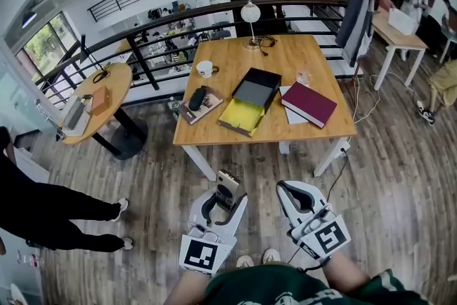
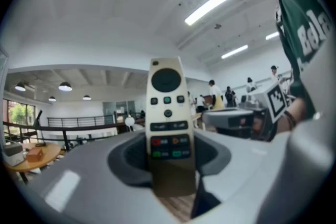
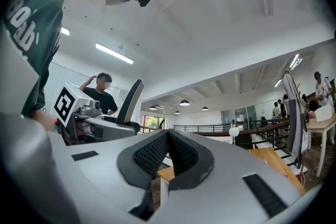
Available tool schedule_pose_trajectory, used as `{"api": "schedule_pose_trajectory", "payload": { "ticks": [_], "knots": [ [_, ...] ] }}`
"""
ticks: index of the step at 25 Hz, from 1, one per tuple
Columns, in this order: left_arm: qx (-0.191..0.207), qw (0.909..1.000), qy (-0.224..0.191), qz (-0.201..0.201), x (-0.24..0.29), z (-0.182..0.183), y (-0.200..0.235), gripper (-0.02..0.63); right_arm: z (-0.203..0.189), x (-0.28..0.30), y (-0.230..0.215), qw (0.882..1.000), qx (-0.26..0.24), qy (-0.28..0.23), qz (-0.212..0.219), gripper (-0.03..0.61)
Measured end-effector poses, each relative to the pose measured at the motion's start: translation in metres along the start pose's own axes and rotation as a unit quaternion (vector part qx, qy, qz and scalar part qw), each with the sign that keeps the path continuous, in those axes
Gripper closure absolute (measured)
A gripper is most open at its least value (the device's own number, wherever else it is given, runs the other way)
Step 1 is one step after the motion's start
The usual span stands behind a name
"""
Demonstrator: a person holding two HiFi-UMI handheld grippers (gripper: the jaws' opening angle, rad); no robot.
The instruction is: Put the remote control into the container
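My left gripper point(image 1: 226, 191) is shut on a cream remote control point(image 1: 228, 186), held in the air in front of the wooden table point(image 1: 285, 53). In the left gripper view the remote point(image 2: 168, 113) stands upright between the jaws of the left gripper point(image 2: 169, 157), buttons facing the camera. My right gripper point(image 1: 286, 186) hangs beside it, shut and empty; in the right gripper view the right gripper point(image 3: 168, 145) shows its ribbed pads meeting. The container point(image 1: 241, 116), an open yellow-lined box with a black lid, lies at the middle of the table, well ahead of both grippers.
On the table are a dark red book point(image 1: 308, 103), a white cup point(image 1: 205, 68), a lamp point(image 1: 250, 13) and a black case point(image 1: 197, 98) on a book. A round side table point(image 1: 107, 93) stands at left, with a person's legs point(image 1: 57, 218) nearby. A black railing runs behind.
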State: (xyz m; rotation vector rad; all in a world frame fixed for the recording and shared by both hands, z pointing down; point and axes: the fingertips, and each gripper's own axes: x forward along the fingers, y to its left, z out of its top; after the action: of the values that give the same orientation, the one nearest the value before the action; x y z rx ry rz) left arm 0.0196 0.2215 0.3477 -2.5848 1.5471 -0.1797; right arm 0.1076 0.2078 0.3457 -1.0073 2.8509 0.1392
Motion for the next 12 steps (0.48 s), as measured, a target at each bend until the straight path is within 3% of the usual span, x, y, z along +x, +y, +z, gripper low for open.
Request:
{"api": "schedule_pose_trajectory", "payload": {
  "ticks": [5, 12],
  "knots": [
    [0.016, 0.9999, 0.006, 0.004, 0.009, -0.001, -0.012, 0.428, 0.010, -0.001, -0.009, 1.000, 0.012, -0.020, 0.014, 0.563],
    [0.005, 0.9996, 0.002, 0.028, 0.005, -0.003, -0.019, 0.428, 0.022, -0.006, -0.011, 0.999, 0.014, -0.048, 0.021, 0.563]
  ]
}}
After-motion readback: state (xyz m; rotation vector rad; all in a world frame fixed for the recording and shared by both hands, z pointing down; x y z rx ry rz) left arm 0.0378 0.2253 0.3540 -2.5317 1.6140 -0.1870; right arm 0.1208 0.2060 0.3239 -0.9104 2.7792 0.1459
